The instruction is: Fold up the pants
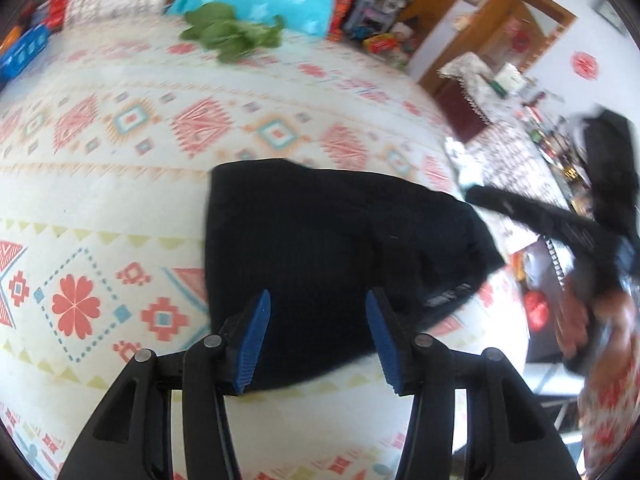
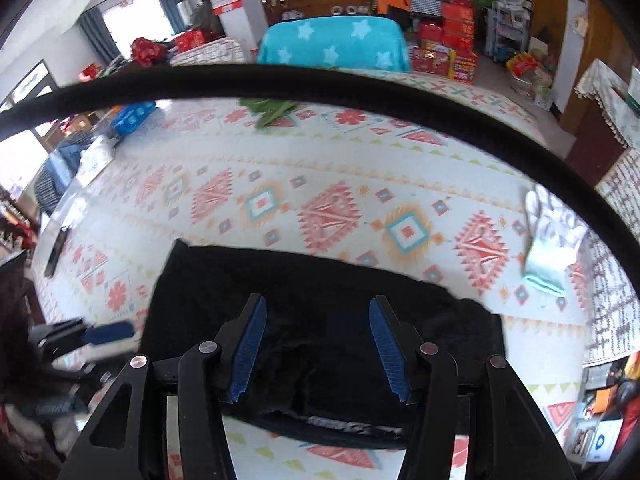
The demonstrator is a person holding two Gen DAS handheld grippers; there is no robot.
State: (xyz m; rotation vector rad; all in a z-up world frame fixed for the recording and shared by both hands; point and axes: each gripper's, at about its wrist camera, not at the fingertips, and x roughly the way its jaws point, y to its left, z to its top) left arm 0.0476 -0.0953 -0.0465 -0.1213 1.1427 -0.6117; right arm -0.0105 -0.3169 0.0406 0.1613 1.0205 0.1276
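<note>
A black cable (image 2: 320,76) crosses the right wrist view, hiding a band of tablecloth (image 2: 280,152); the right gripper (image 1: 532,216) blurs in the left view; pants (image 2: 320,320) waistband is partly hidden behind fingers (image 2: 248,344).

patterned cloth (image 1: 120,208) | green leaves (image 1: 232,32) far side | star-print teal blanket (image 2: 336,42) behind | blue crate (image 1: 24,48)

Black pants (image 1: 320,248) lie folded in a compact block on the patterned tablecloth (image 1: 120,184). Left gripper (image 1: 318,340) hangs above their near edge, jaws apart, nothing between the blue pads (image 1: 252,344). Right gripper (image 1: 520,208) at the right edge (blurred). Green leafy bunch (image 1: 232,34) at the far side.
</note>
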